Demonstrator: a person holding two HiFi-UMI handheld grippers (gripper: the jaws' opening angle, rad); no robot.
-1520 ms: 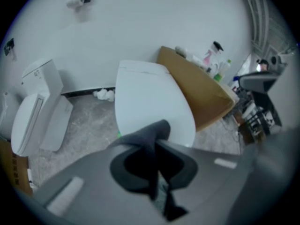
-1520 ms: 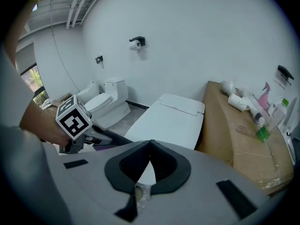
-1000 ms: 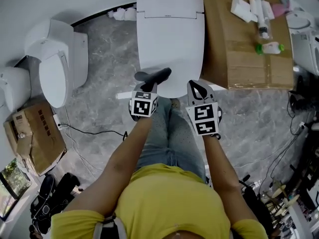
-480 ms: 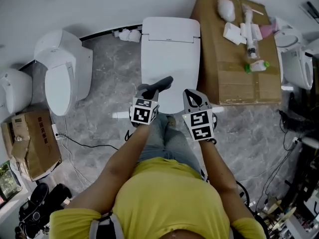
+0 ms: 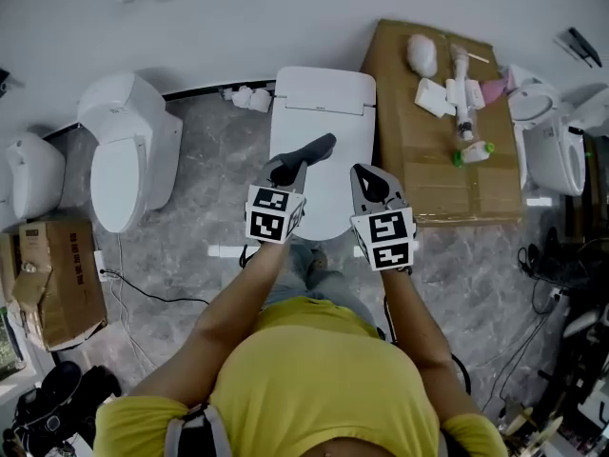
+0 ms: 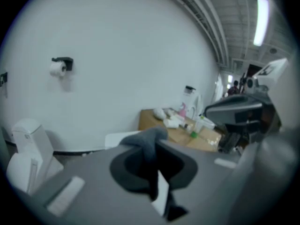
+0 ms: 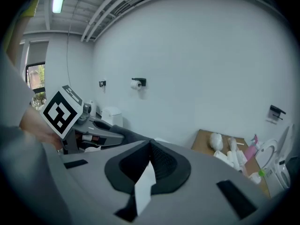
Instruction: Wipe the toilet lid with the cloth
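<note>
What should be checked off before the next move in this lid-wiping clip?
1. Cloth gripped by left gripper: ok, jaws shut on it.
2. Right gripper empty: ok, jaws shut on nothing.
3. Toilet lid down: ok.
4. Lid's visible part bare: ok; its near end is hidden behind the grippers.
5. Cloth touching lid: not ok, held in the air above it.
6. Cardboard box and its clutter clear of lid: ok.

Right gripper (image 7: 150, 142) closed, empty, white wall (image 7: 201, 55)
</note>
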